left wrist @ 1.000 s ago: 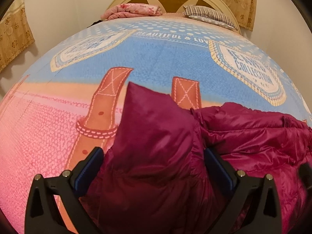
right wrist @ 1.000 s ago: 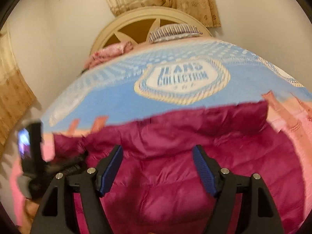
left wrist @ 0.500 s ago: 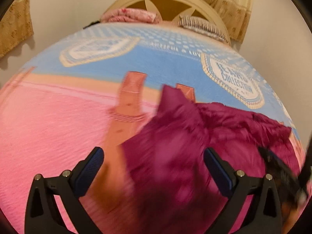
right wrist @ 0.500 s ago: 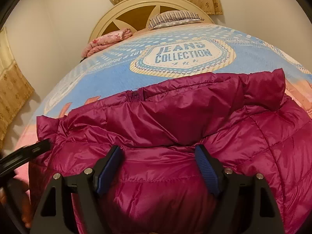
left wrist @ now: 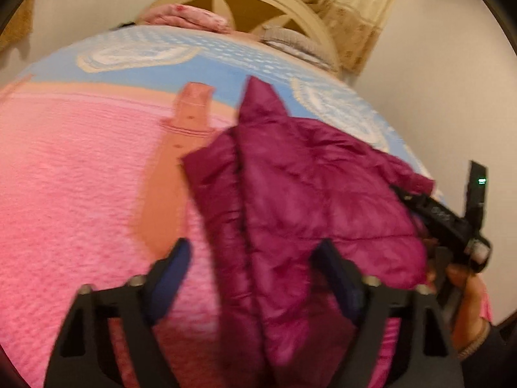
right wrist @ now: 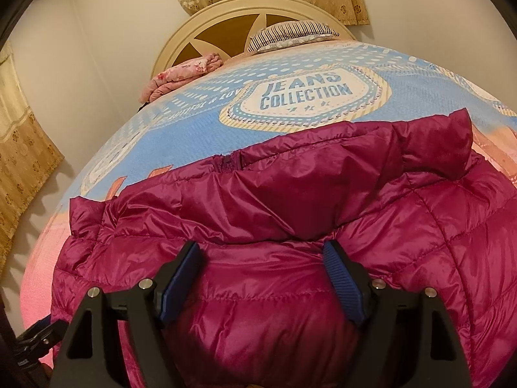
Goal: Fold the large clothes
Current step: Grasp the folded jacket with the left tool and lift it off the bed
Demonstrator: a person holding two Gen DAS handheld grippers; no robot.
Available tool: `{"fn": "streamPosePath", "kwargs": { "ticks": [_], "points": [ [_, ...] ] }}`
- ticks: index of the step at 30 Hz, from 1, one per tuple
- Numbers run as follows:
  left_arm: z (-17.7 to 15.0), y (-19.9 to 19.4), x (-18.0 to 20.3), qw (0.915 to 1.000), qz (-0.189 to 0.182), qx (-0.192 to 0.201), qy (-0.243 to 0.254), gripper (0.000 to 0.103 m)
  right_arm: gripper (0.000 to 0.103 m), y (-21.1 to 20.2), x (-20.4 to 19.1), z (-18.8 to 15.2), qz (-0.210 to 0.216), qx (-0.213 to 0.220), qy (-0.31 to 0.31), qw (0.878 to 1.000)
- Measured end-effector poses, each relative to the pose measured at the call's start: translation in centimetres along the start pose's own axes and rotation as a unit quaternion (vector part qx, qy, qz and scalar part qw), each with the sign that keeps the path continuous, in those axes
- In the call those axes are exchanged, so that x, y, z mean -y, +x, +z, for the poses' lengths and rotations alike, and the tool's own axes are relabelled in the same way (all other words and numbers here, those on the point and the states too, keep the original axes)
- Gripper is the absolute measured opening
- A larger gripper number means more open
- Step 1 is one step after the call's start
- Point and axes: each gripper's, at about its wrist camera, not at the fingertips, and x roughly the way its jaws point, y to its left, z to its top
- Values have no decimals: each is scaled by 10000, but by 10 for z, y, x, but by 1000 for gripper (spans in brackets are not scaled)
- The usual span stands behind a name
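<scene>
A magenta quilted puffer jacket [right wrist: 290, 232] lies on the bed, its hood [right wrist: 307, 190] spread toward the headboard. In the left wrist view the jacket [left wrist: 307, 200] is folded over along its left side, a pointed corner reaching the blue part of the cover. My left gripper [left wrist: 255, 258] is open and empty above the jacket's left edge. My right gripper [right wrist: 263, 268] is open and empty over the jacket's middle, below the hood. The right gripper's body [left wrist: 452, 220] and the hand holding it show at the right of the left wrist view.
The bed cover [right wrist: 194, 123] is blue toward the headboard and pink [left wrist: 64, 177] toward me. A folded pink blanket [right wrist: 181, 74] and a striped pillow [right wrist: 290, 32] lie against the cream headboard [right wrist: 226, 16]. Curtains [right wrist: 26, 148] hang at the left and behind.
My left gripper has pulled back and swung left, away from the jacket's sleeve. My right gripper has moved forward and lower over the jacket. Both stay open.
</scene>
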Motion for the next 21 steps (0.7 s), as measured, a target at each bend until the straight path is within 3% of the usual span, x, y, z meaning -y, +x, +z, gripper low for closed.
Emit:
{"fn": "streamPosePath", "kwargs": {
  "ticks": [1, 5, 7, 10, 14, 18, 19, 21],
  "points": [
    [0, 3, 2, 9998, -174, -101, 30, 53, 79, 0, 0, 0, -7, -3, -5, 10000],
    [-1, 6, 4, 9990, -378, -157, 165, 29, 79, 0, 1, 0, 6, 2, 1, 10000],
    [0, 4, 5, 9987, -461, -99, 187, 23, 79, 0, 0, 0, 14, 3, 3, 10000],
    [0, 1, 5, 9985, -519, -49, 171, 20, 79, -7, -4, 3, -2, 55, -118, 9999],
    [-4, -3, -4, 9977, -672, 22, 128, 19, 79, -28, -26, 15, -186, 544, -644, 9963],
    [-8, -11, -13, 9942, -1061, 185, -27, 16, 79, 9, -36, 28, -870, -154, -961, 9914],
    [-9, -13, -13, 9931, -1148, 210, -68, 16, 79, 28, -33, 27, -1023, -575, -951, 9885],
    [-8, -15, -11, 9919, -1245, 246, -81, 16, 80, 42, -36, 25, -1145, -740, -1070, 9849]
  ]
}}
